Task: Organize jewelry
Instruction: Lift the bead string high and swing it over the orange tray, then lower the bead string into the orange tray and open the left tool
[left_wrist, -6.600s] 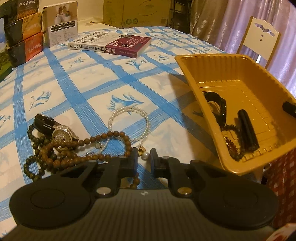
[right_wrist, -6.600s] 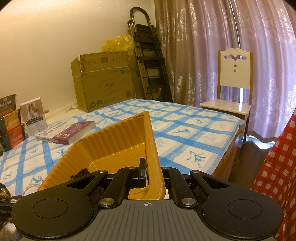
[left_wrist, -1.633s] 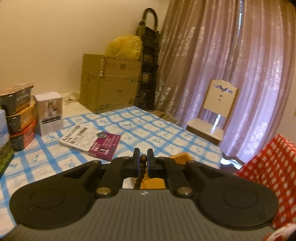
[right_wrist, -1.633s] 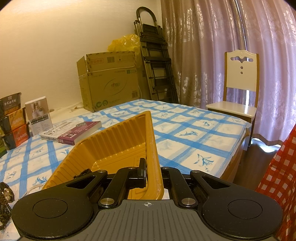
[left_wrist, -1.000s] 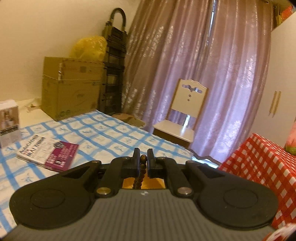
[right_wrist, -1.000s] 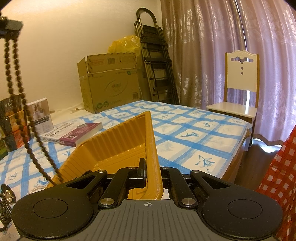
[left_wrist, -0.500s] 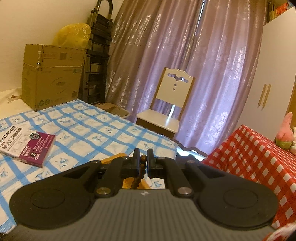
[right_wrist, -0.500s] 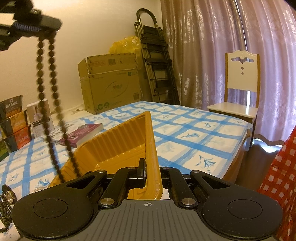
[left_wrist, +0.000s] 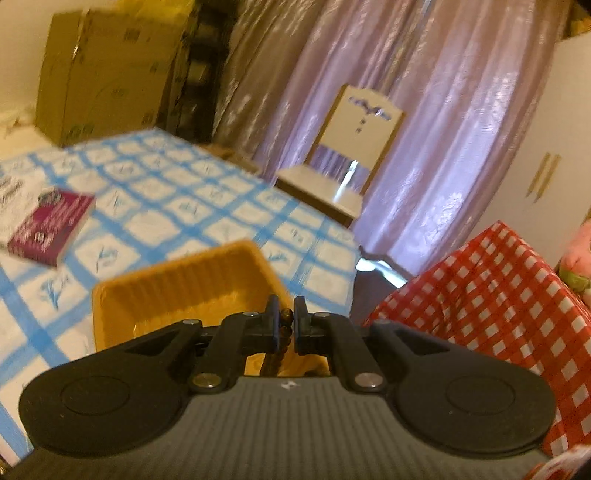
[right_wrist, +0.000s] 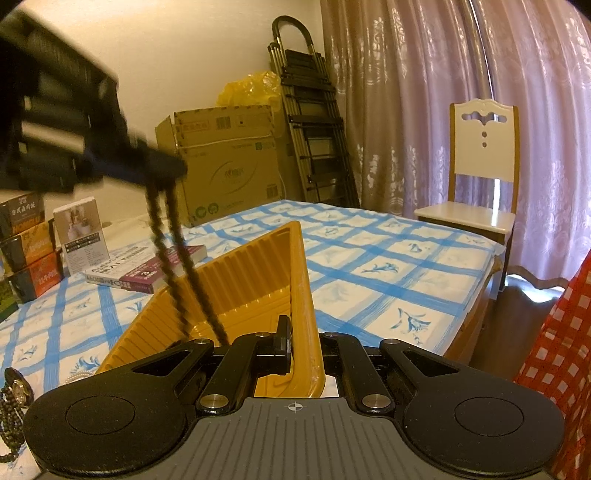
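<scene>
My left gripper (left_wrist: 285, 320) is shut on a brown wooden bead necklace (left_wrist: 272, 363), which hangs below the pads over the yellow plastic tray (left_wrist: 184, 291). The right wrist view shows that same left gripper (right_wrist: 162, 173) blurred at the upper left, with the necklace (right_wrist: 179, 266) trailing in two strands down into the tray (right_wrist: 255, 273). My right gripper (right_wrist: 304, 347) is shut on the tray's near right rim and holds it tilted. A watch (right_wrist: 16, 386), dark beads (right_wrist: 9, 424) and a pearl strand (right_wrist: 79, 376) lie on the blue checked cloth to the left.
A maroon book (right_wrist: 147, 269) lies behind the tray, with stacked boxes (right_wrist: 29, 243) at the far left. Farther back are a cardboard box (right_wrist: 225, 158), a folded ladder (right_wrist: 310, 110) and a white chair (right_wrist: 480, 177). A red checked cloth (left_wrist: 480, 302) sits to the right.
The left gripper has carried the hanging necklace rightward and down, so the strands now reach into the tray. The right gripper and tray have stayed still.
</scene>
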